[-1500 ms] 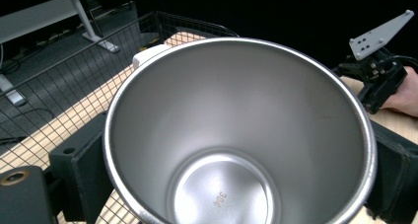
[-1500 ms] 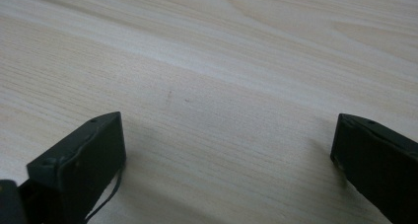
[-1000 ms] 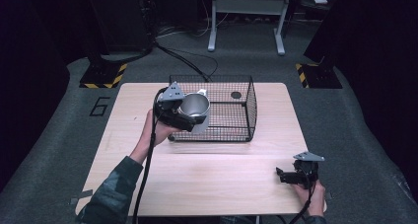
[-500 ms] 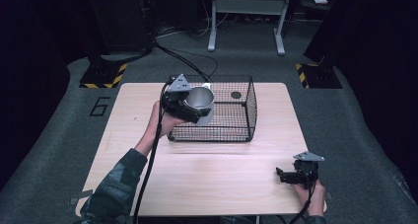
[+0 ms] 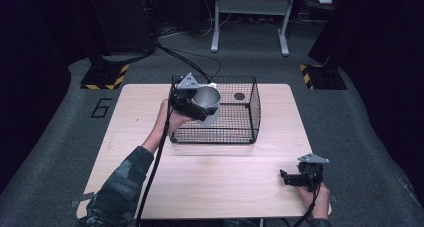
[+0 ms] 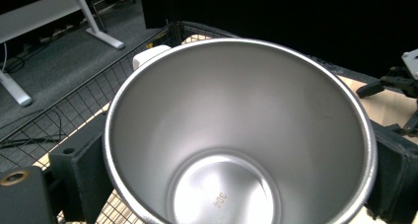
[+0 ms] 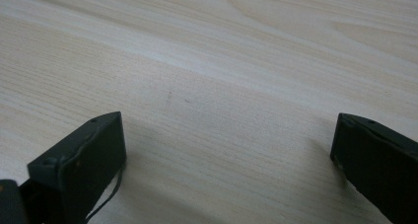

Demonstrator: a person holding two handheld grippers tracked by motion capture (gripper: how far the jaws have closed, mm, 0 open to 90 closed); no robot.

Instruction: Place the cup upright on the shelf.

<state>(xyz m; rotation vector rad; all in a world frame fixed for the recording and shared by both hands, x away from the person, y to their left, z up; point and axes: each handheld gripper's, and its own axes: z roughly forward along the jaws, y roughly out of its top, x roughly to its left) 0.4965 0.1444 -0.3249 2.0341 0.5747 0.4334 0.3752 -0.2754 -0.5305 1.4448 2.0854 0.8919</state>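
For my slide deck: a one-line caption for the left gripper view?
Left gripper clamps an empty steel cup above the wire basket.

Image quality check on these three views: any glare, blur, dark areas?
High view: table evenly lit, surroundings nearly black, wire basket sharp enough. Left gripper view: steel cup shows soft sheen, no blown highlights; the stamp on its bottom is legible, background is dim. Right gripper view: wood grain is crisp, near jaws are slightly soft, with faint shadows beside them.

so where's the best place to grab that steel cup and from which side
Across the upper wall, just under the rim, one jaw on each outer side, as the left gripper holds it now. The steel cup is round and flares toward its mouth, so opposite sides give matching contact. Come from the side away from the white handle, which would block a jaw.
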